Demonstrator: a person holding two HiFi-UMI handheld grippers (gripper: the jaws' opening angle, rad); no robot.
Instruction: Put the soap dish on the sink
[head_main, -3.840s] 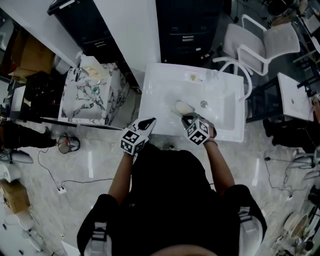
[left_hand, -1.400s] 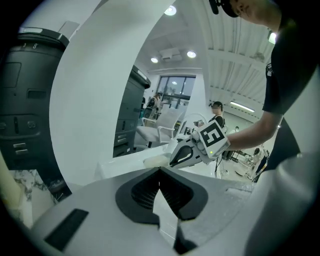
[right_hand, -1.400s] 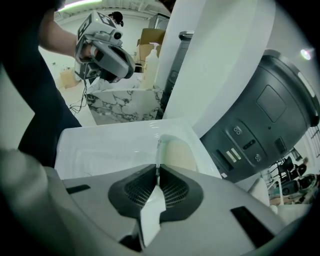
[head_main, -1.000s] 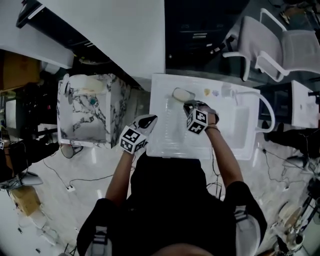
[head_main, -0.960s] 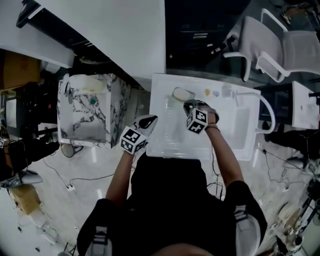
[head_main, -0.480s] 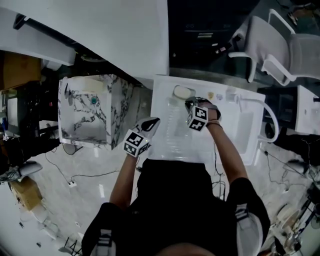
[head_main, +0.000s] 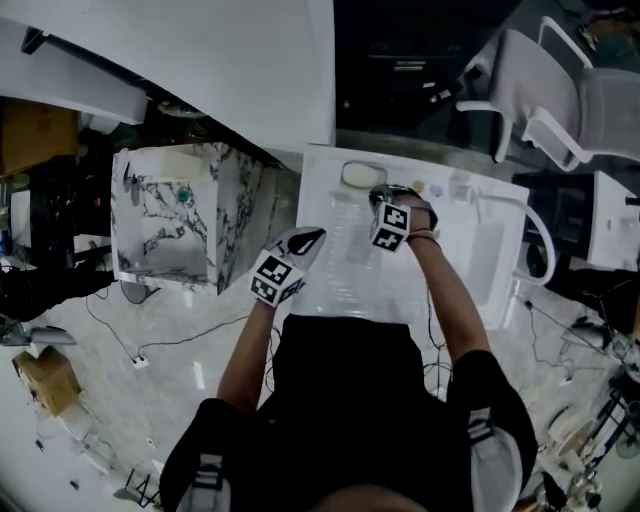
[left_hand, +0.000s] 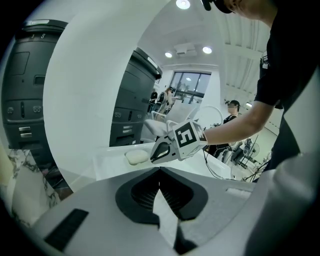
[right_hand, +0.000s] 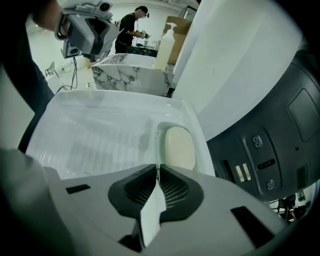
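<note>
Left gripper: the left gripper (left_hand: 160, 169) hangs nearest the body, over the sink's front left edge. Its jaws are pressed together on nothing, and it looks parked there to stay clear of the working side.
Right gripper: the right gripper (right_hand: 157, 167) reaches across the basin with its jaws closed on the thin near rim of the soap dish (right_hand: 179, 146). Pinching the edge rather than the body lets the dish lie flat while held, I judge.
Sink: the sink (head_main: 480, 262) is a white moulded unit, and its faintly ribbed drainer lies bare beneath the reaching arm.
Soap dish: pale and oval, it lies flat on the raised ledge at the sink's far left corner, just beside the outer rim. That ledge is level and out of the basin, so it makes a sensible resting spot.
Stage: the placing looks all but done, and the release is not yet made.
Next: the jaws should part, then back away low and straight so the rim isn't dragged off the ledge.
Beyond: a marble-patterned cabinet (head_main: 170, 215) stands left of the sink, with a pump bottle (right_hand: 164, 46) near it.
</note>
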